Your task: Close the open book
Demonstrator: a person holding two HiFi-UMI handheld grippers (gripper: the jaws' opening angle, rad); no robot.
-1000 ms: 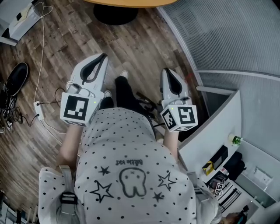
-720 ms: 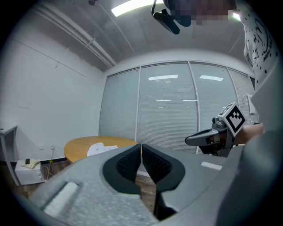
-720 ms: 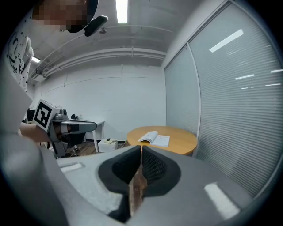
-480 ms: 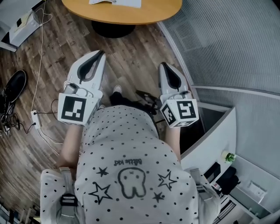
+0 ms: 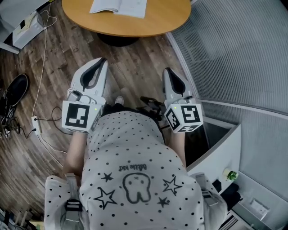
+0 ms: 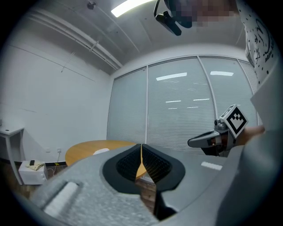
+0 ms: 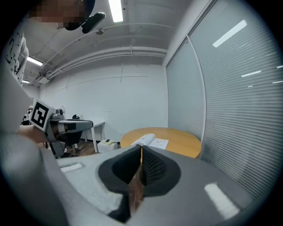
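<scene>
One white-paged book [image 5: 119, 6] lies open, pages up, on the round orange wooden counter [image 5: 157, 22], partly cut off by the head view's top edge. The left hand-held gripper [image 5: 103, 60] and right hand-held gripper [image 5: 167, 70] are both closed tight and empty. They are held short of the counter's near rim, above the dark plank floor [image 5: 135, 56]. A blind-covered glass wall [image 5: 234, 45] runs close on the right.

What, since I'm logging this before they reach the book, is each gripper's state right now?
Left gripper: closed, jaws together, holding nothing.
Right gripper: closed, jaws together, holding nothing.
</scene>
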